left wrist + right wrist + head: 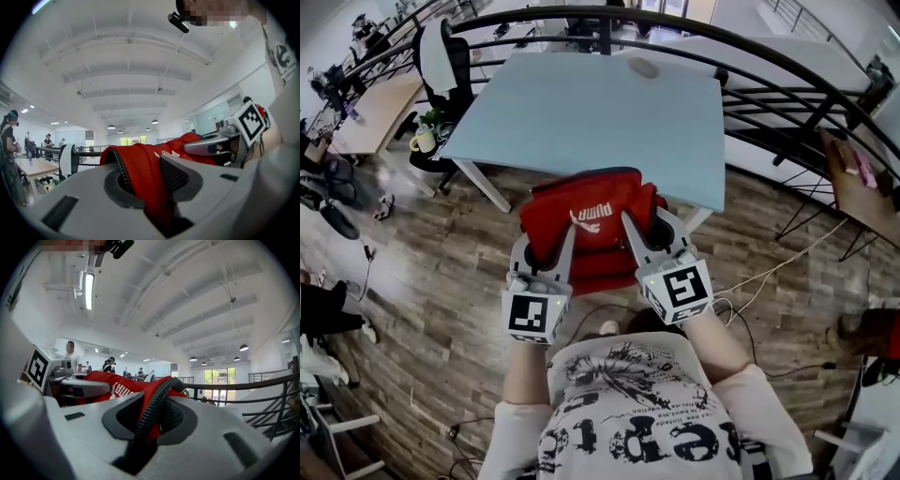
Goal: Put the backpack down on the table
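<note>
Pale-blue table (581, 122), seemingly wooden floor (441, 272)

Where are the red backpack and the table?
red backpack (602, 195), head view, red panel beside the white logo.
table (581, 112), head view, bare middle of the tabletop.

red cloth backpack (592, 208), smooth matt pale table (581, 112), glossy wood-plank floor (441, 272)
</note>
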{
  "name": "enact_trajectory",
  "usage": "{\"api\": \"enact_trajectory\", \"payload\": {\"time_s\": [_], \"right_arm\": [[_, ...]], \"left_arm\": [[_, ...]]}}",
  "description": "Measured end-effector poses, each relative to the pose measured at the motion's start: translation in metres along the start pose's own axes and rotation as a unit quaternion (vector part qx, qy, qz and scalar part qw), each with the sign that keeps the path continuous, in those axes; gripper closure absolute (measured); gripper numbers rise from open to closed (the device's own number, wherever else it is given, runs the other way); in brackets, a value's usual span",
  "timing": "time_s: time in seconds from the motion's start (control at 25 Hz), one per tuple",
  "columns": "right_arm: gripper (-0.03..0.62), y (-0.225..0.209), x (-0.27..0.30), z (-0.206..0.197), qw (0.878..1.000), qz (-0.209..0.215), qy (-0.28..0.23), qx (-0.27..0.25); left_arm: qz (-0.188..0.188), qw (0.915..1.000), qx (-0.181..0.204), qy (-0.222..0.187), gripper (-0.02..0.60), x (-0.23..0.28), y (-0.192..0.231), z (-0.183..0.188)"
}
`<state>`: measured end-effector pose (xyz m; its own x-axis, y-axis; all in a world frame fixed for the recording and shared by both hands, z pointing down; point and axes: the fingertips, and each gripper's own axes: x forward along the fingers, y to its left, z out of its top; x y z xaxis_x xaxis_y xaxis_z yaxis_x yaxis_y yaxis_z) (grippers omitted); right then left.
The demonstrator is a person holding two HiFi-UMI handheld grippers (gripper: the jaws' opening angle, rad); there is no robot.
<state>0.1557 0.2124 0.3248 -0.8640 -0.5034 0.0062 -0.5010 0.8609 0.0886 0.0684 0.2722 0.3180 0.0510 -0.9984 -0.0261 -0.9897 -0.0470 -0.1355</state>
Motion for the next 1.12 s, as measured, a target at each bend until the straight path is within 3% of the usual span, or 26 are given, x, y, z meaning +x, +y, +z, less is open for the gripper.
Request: {"api": "enact_trajectory", "payload": {"time_s": [0.4, 0.72, 0.92, 1.12], "right_arm": [[0.531, -0.035, 0.095, -0.010, 1.000, 0.020, 0.009, -0.015], [0.531, -0.101, 0.189, -0.016, 0.999, 0.032, -0.014, -0.011], [0.531, -0.161, 0.276, -0.011, 0.999, 0.044, -0.018, -0.025], [0.531, -0.194, 0.316, -0.014, 0.999, 0.033, -0.023, -0.035]], "left_arm": [[0.014, 0.9998, -0.014, -0.001, 0.488, 0.073, 0.063, -0.019], [0.030, 0.9995, 0.002, 0.002, 0.488, 0.172, 0.115, -0.029], [0.040, 0.9992, 0.000, -0.004, 0.488, 0.265, 0.164, -0.028], [0.031, 0.9993, 0.008, -0.019, 0.488, 0.316, 0.186, -0.039]]}}
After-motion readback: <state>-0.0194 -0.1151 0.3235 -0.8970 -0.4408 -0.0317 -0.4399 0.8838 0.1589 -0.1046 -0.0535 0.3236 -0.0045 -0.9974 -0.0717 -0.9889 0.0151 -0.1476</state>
